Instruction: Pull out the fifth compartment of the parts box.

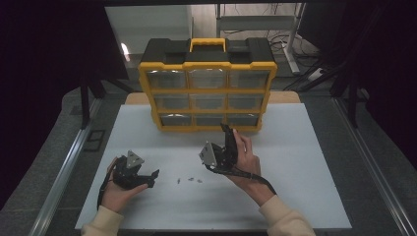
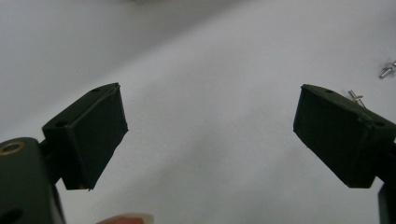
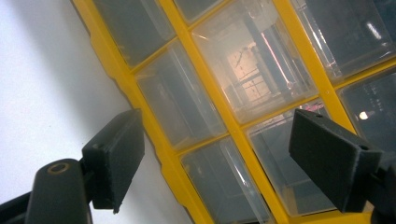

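— White tabletop point(image 1: 295, 196) from where I stand, dark curtains on either side, cables and a metal stand on the floor beyond. What's nearest you?

— Cream sleeves point(image 1: 287, 221) coming in at the near edge. The person's left hand point(image 1: 115, 191) holds the left gripper point(image 1: 152, 178) low over the table, lying almost flat, its grey three-cornered plate point(image 1: 134, 159) facing up. Its jaws stand wide apart with nothing between them; the left gripper view has bare white surface in the gap.

— And those little specks just beside it?

— Small screws point(image 1: 189, 180), a few of them loose on the table, just beyond the tips of that gripper and short of the other hand. In the left gripper view one screw point(image 2: 387, 70) lies at the far right, and another peeks out behind the right-hand jaw. Neither gripper touches them.

— The other hand?

— The right hand point(image 1: 246, 157) is a little farther in, holding the right gripper point(image 1: 227, 130) tilted up on end, tips aimed at the organizer. Its jaws are spread wide too, gripping nothing.

— How close to the box?

— Near the bottom row, apart from it as far as I can tell. The yellow and black parts organizer point(image 1: 208, 83) stands upright at the far side of the table, yellow carry handle point(image 1: 208, 45) on top, three rows of three clear drawers point(image 3: 254, 70). The right gripper view looks straight at those drawers, the yellow frame point(image 3: 154, 116) running slantwise between the jaws. All the drawers look shut.
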`<move>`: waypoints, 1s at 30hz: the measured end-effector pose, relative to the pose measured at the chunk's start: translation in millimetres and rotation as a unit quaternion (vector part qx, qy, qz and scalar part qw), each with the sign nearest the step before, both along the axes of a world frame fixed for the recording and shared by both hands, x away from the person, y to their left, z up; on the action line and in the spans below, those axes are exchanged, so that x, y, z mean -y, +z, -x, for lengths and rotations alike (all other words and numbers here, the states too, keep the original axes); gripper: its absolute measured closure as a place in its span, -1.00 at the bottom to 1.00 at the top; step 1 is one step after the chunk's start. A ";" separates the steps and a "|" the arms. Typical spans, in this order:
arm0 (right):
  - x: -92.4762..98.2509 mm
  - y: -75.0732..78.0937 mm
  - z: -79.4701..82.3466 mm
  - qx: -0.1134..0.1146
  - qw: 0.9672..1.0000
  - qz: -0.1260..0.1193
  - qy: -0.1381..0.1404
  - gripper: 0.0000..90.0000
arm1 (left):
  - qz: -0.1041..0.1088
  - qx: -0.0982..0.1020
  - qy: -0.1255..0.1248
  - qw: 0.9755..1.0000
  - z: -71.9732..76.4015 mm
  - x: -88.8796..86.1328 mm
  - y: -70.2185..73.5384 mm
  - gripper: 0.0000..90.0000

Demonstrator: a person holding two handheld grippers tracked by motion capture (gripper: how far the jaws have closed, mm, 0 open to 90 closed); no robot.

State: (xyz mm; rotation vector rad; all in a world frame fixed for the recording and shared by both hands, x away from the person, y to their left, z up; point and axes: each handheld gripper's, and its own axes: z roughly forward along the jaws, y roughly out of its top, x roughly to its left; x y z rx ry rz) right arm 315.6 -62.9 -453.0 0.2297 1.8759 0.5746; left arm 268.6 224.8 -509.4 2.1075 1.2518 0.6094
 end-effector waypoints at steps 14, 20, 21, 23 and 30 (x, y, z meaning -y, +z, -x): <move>-3.6 3.5 -5.6 0.006 1.000 -0.003 0.001 -0.58 | 0.000 0.000 0.000 1.000 0.1 -0.3 0.1 -0.78; -4.9 4.7 -8.1 0.007 1.000 -0.004 0.002 -0.58 | 0.000 0.000 0.000 1.000 0.1 -0.3 0.1 -0.78; -5.1 4.8 -8.6 0.007 1.000 -0.004 0.002 -0.58 | 0.000 0.000 0.000 1.000 0.1 -0.3 0.2 -0.78; -5.5 4.9 -9.5 0.007 1.000 -0.005 0.001 -0.58 | 0.000 0.000 0.000 1.000 0.2 -0.3 0.2 -0.78; -6.4 5.5 -13.5 0.009 1.000 -0.004 0.000 -0.58 | -0.001 0.001 -0.001 1.000 0.2 -0.7 0.4 -0.78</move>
